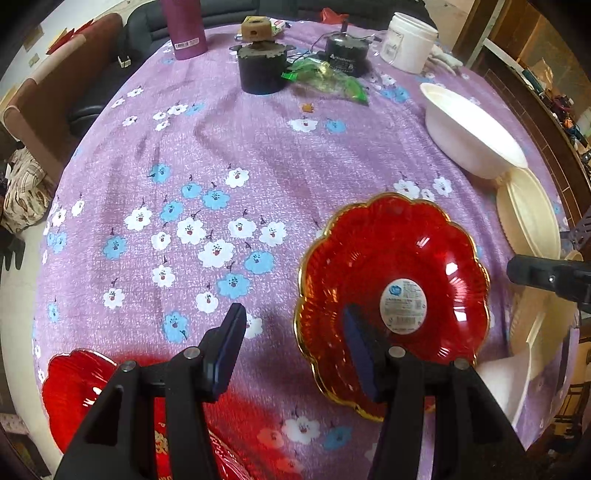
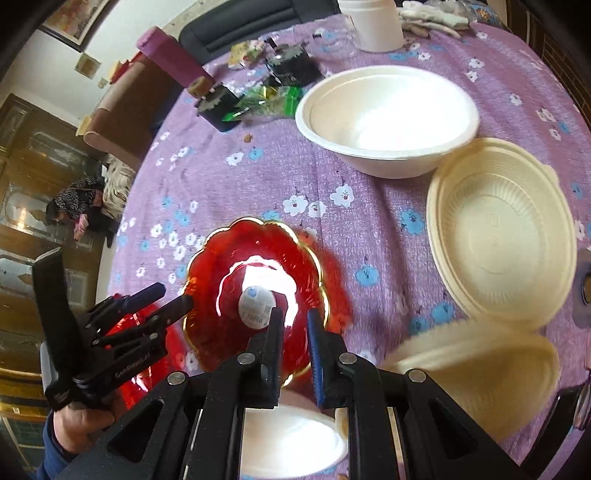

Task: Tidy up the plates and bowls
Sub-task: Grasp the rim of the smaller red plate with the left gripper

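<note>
The red scalloped plate with a gold rim and a round white sticker at its centre sits on the tabletop, which is covered in a purple cloth printed with white and blue flowers. In the left wrist view the left gripper hangs over the plate's near-left edge: one of its fingers lies across the plate's red surface, while the other is over bare cloth beside the rim. The fingers stand apart, about half spread, and whether they touch the rim cannot be told.

In the right wrist view the right gripper is over the plate's near edge, its fingers drawn close together with only a narrow gap, and nothing can be seen gripped between them.

A second red plate lies just left of the left gripper's fingers, at the tabletop's edge. Beyond the right gripper's fingers stands a white bowl, and to their right a cream ribbed bowl, with a cream lid nearer. Another white bowl sits below the right gripper. At the far side are a black cylinder, a green wrapper, a white tub and a purple bottle.
</note>
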